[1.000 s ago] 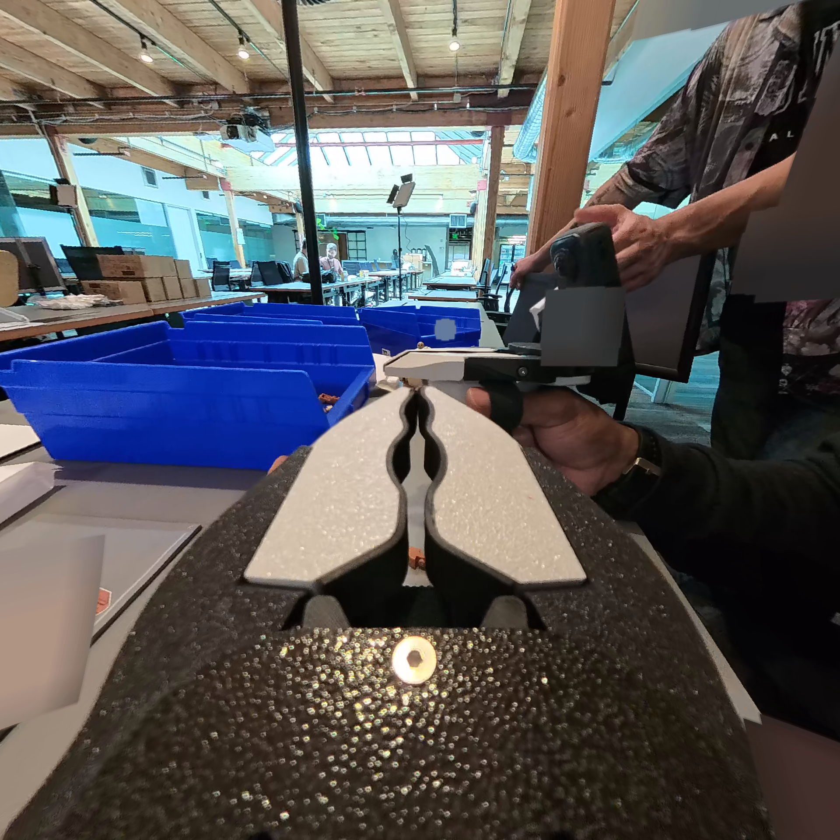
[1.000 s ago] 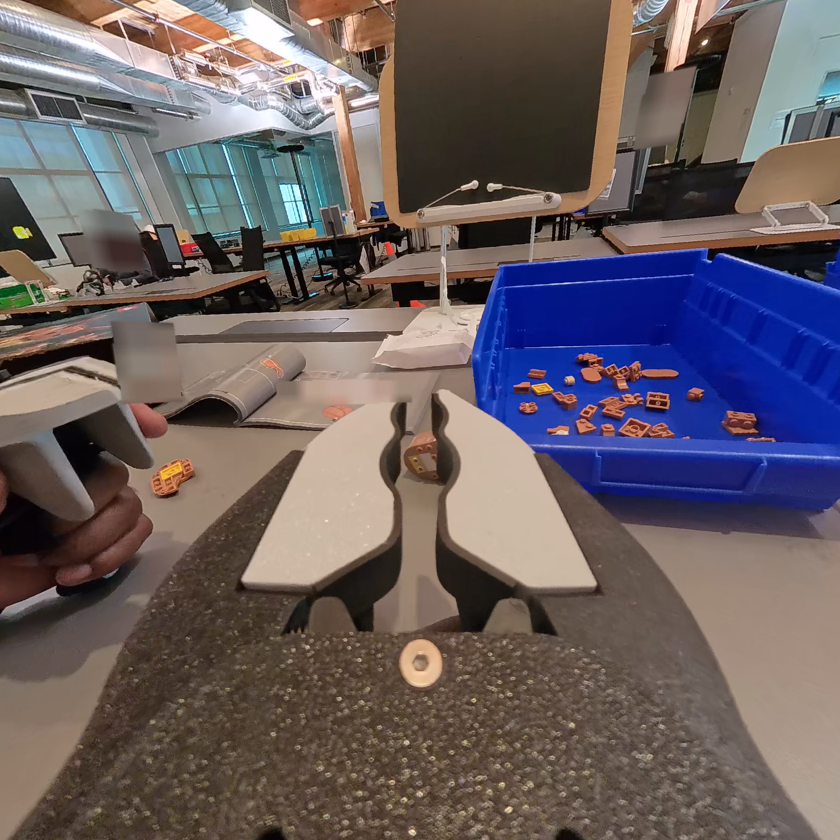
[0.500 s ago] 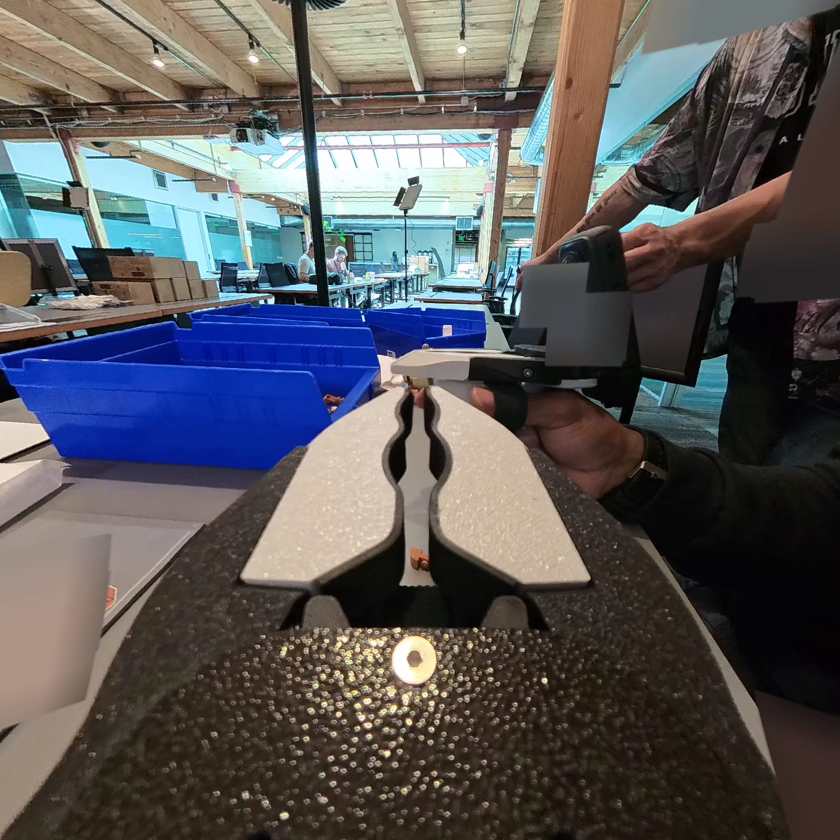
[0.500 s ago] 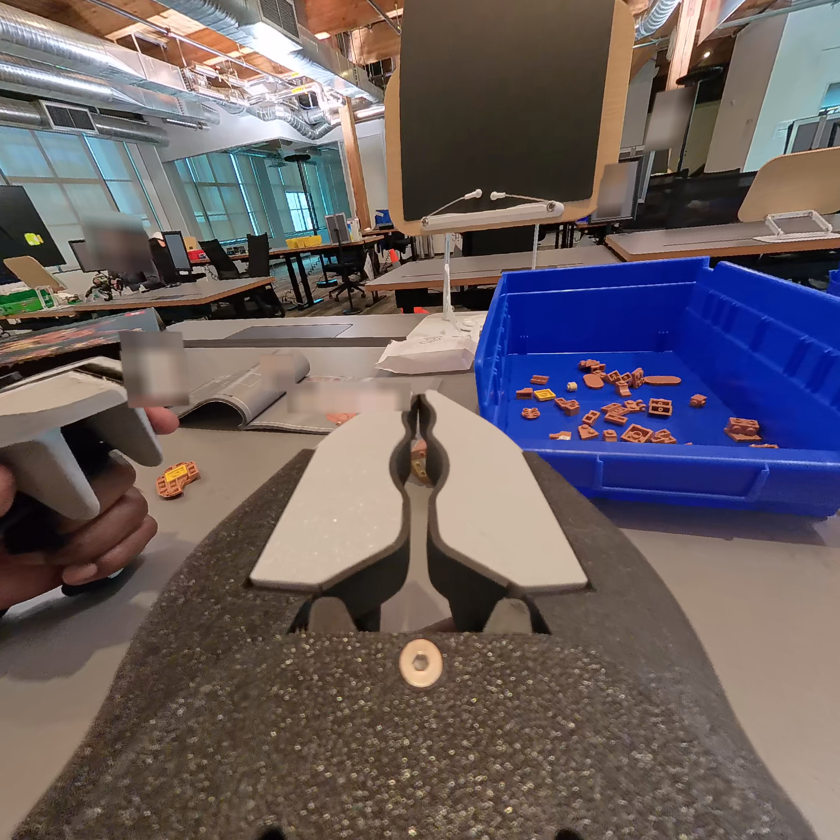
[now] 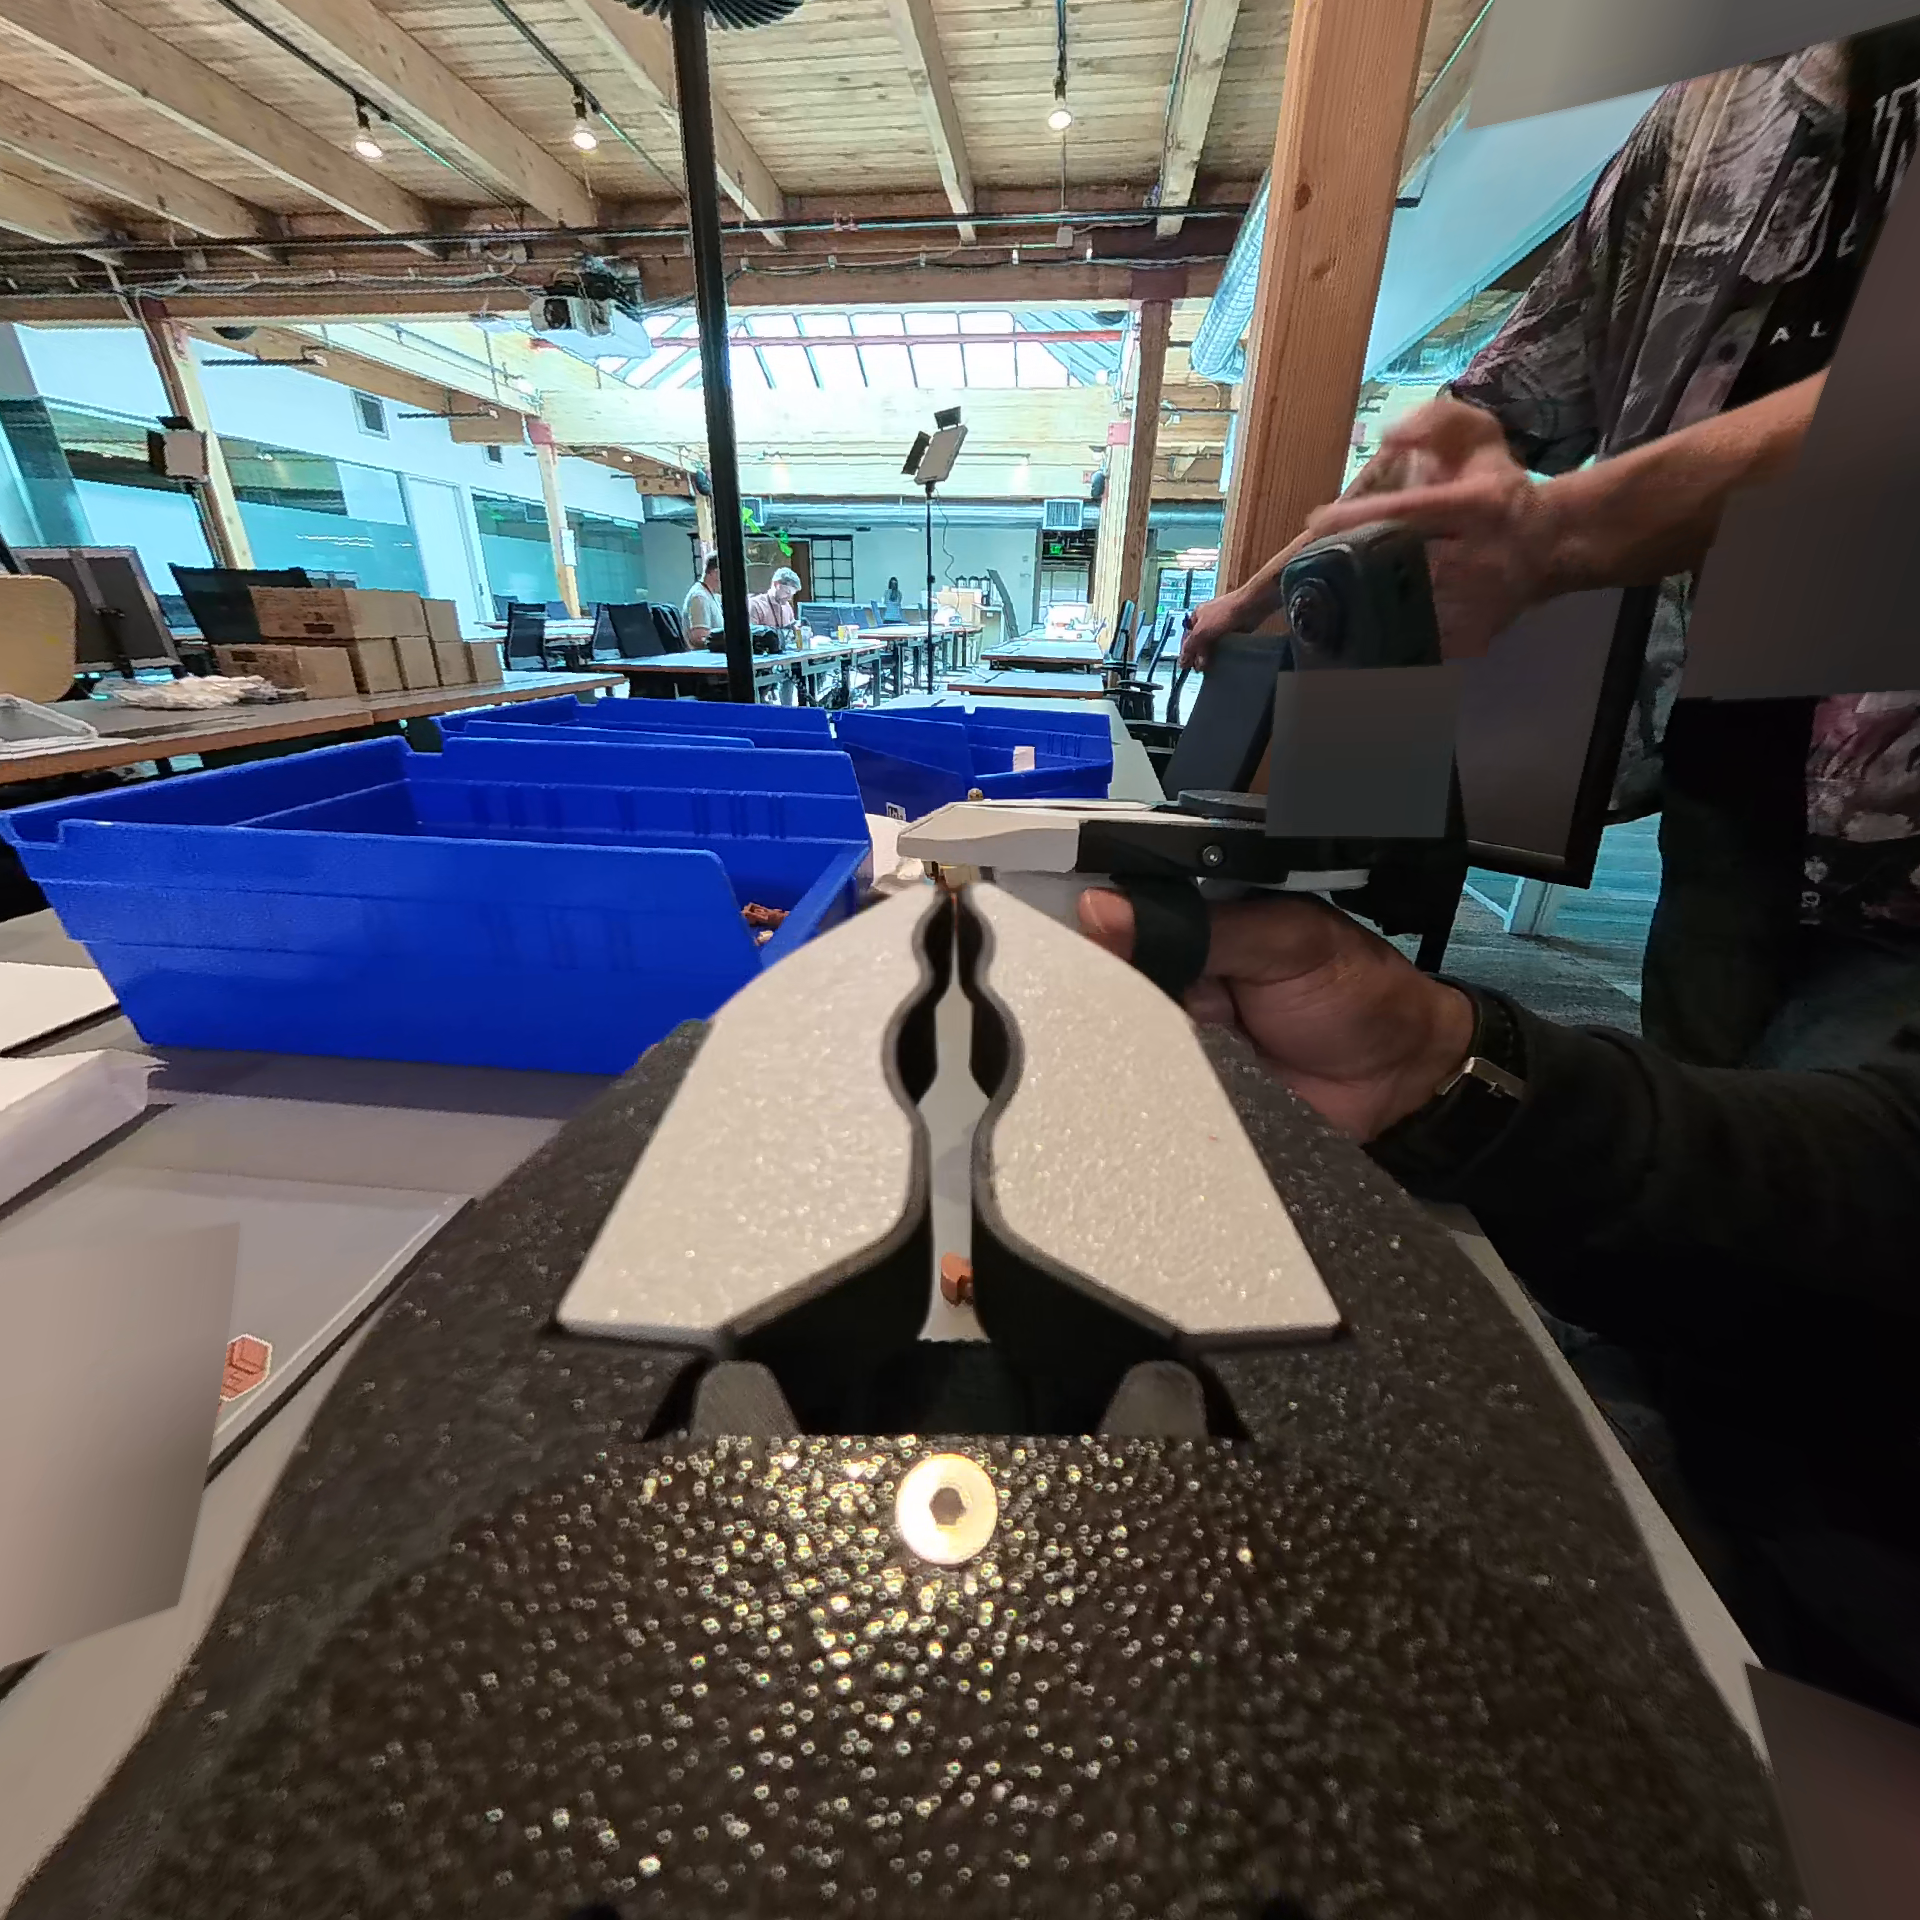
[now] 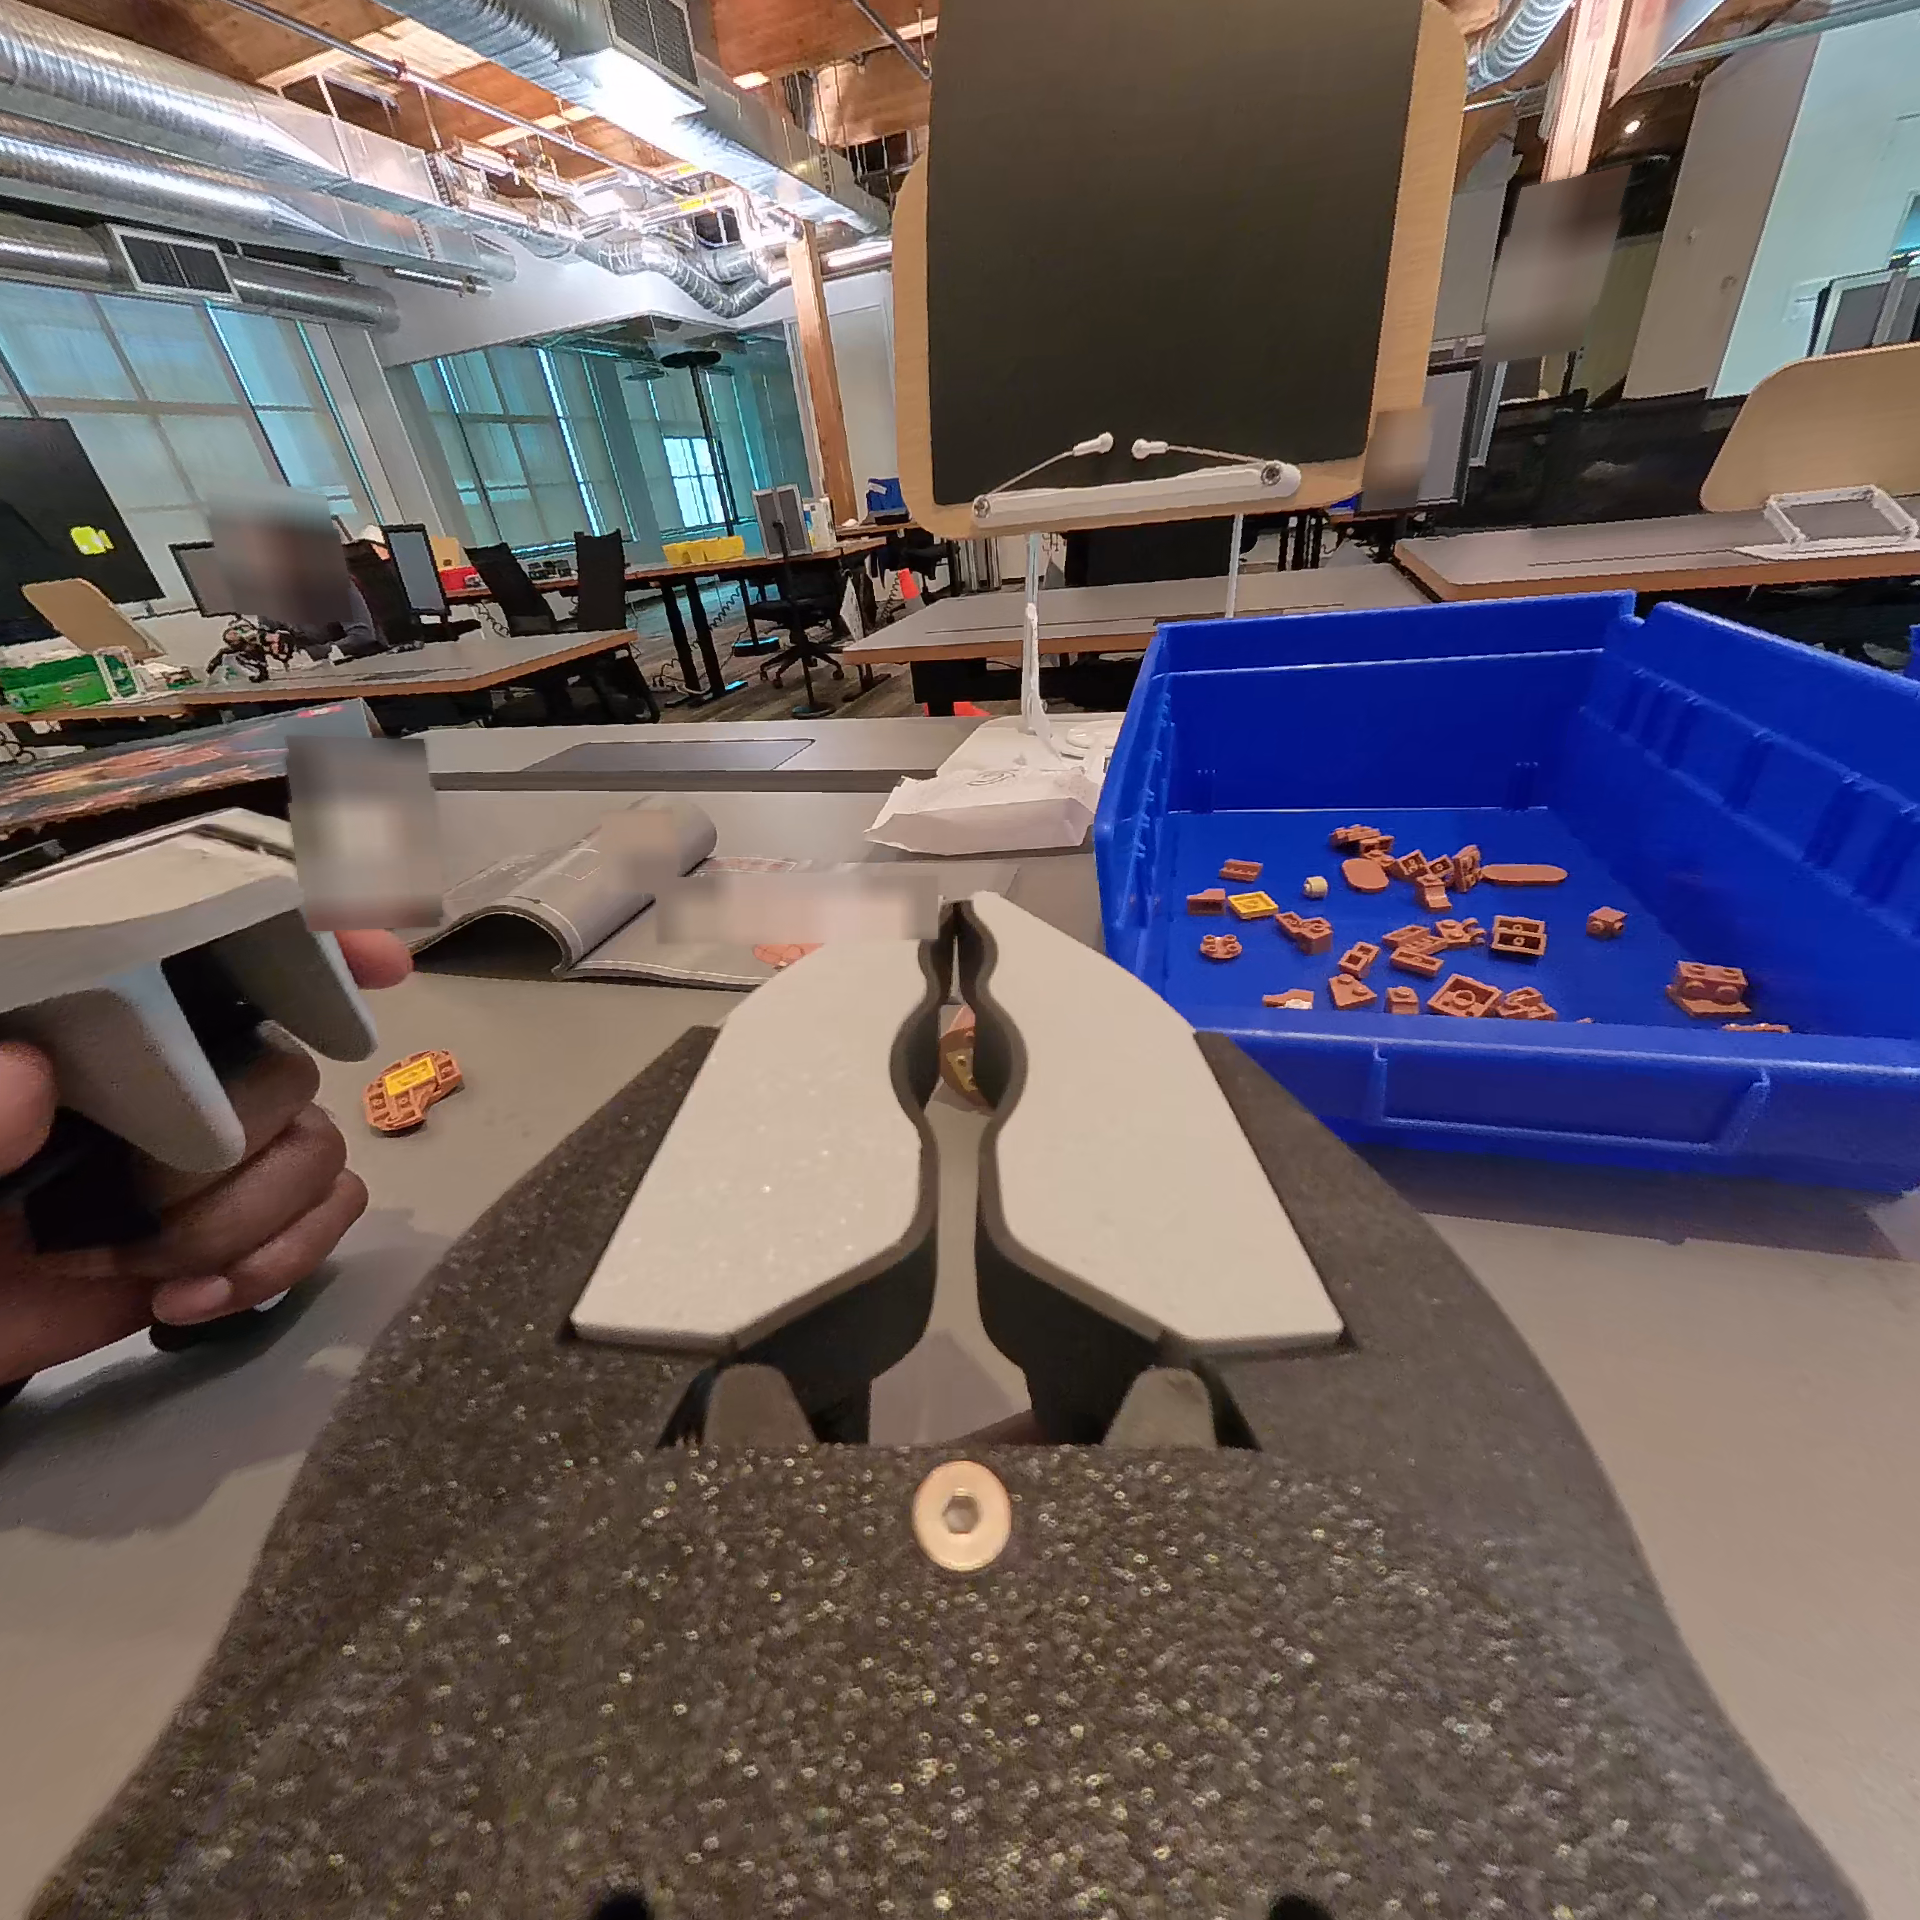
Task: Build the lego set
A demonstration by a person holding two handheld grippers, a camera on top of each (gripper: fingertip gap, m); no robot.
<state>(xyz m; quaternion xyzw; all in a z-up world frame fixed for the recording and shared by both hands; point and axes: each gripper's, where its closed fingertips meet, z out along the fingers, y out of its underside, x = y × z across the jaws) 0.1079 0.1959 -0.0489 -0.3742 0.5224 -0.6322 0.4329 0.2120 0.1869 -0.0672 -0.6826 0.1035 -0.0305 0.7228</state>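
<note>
Right wrist view: right claw pressed together at the tips, brown brick lodged between its fingers behind them.

Closed right tool gripping brown brick

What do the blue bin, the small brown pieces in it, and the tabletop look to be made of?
Blue bin: moulded plastic, semi-gloss, with ribbed walls and uniform colour. Brown pieces: hard plastic toy bricks, going by their studs and crisp edges. Tabletop: smooth matte grey, probably laminate; the look leaves it open.
</note>
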